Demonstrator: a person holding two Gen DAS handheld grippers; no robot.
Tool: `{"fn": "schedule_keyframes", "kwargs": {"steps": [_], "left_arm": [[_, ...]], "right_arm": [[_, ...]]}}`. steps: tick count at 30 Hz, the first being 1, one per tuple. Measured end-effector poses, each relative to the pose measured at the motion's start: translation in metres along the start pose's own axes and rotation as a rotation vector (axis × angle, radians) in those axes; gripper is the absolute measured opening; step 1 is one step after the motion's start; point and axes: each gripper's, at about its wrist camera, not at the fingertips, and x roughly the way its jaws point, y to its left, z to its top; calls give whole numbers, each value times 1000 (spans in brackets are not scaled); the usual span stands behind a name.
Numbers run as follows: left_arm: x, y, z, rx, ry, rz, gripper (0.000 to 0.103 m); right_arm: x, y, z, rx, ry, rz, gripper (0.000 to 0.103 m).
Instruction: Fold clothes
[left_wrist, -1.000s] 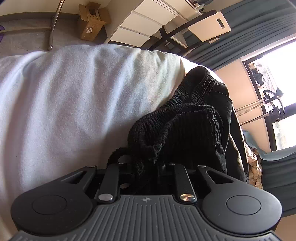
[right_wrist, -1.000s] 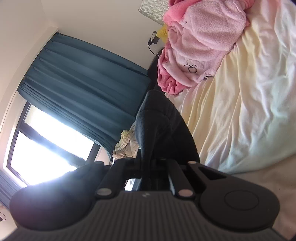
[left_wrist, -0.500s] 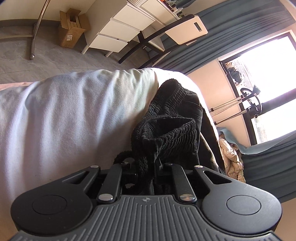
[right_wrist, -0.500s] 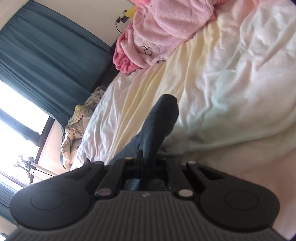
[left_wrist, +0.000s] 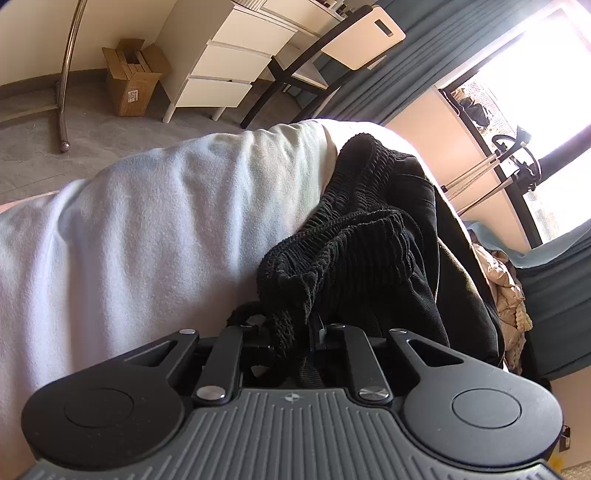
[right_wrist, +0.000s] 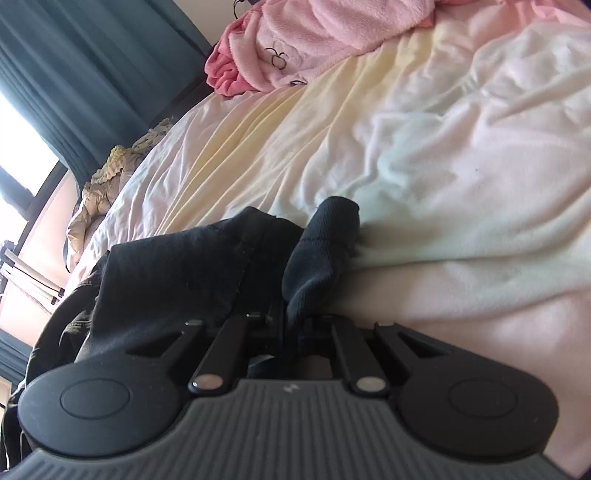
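— Where is the garment sitting for you right now?

— Your black trousers (left_wrist: 373, 258) lie on the bed, over the pale fleece blanket (left_wrist: 147, 229). In your left wrist view the ribbed elastic waistband (left_wrist: 354, 206) is bunched up and rises straight out of your left tongs (left_wrist: 295, 332). The smoother black cloth hangs off to the right of it, toward the window (left_wrist: 535, 92).

— And the left tongs themselves?

— They stand narrow and clamp a fold of that waistband; the knit cloth fills the gap between the jaws. A black drawstring loop (left_wrist: 243, 312) pokes out just left of the grip.

— What about your right side?

— Your right tongs (right_wrist: 291, 325) are pressed nearly together on a ribbed cuff (right_wrist: 325, 243) of the same trousers. The cuff stands up from the jaws and its tip touches the cream part of the blanket (right_wrist: 443, 177). The rest of that leg (right_wrist: 177, 273) lies crumpled just to the left of the tongs, on the bed.

— Anything else around you?

— A pink fleece garment (right_wrist: 314, 40) is heaped at the far end of the bed, well apart from the trousers. Teal curtains (right_wrist: 74, 74) hang along the window side. In the left view you can see a white drawer unit (left_wrist: 229, 62), a cardboard box (left_wrist: 133, 77) on the grey floor beside it, and a chair (left_wrist: 354, 40) near the curtain.
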Motion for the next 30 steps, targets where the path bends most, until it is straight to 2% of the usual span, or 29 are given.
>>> {"fn": "schedule_keyframes", "kwargs": {"steps": [2,3,5,6,7,9,14,17,20,23,26,30], "left_arm": [[-2,-6,-2,65,-14,5,20],[-4,-8,-2,87,-18,6,22],[-10,-9,-2,114,-26,17,34],[-15,-10,-2,127,-38,24,45],[-21,-10,-2,144,-55,29,62],[-35,-13,-1,196,-107,35,74],[-60,-39,-4,357,-200,11,79],[-67,-63,-12,438,-248,-37,83],[-58,-89,-24,494,-241,-86,85],[-43,-114,-37,554,-220,-113,86],[-23,-133,-48,598,-188,-127,86],[3,-148,-50,623,-146,-125,86]], "right_arm": [[-5,4,0,-47,-10,-19,13],[-8,2,-1,-34,-17,-36,25],[-18,-2,-1,-1,-36,-57,42],[-23,-4,-1,19,-48,-61,42],[-29,-6,-1,38,-60,-66,42],[-41,2,1,28,-94,-65,42],[-77,35,-1,-57,-192,7,44],[-97,58,-12,-125,-204,104,45],[-110,79,-27,-180,-181,202,45],[-118,104,-45,-291,-164,252,45],[-111,119,-58,-375,-130,254,46],[-75,112,-65,-316,16,231,48]]}}
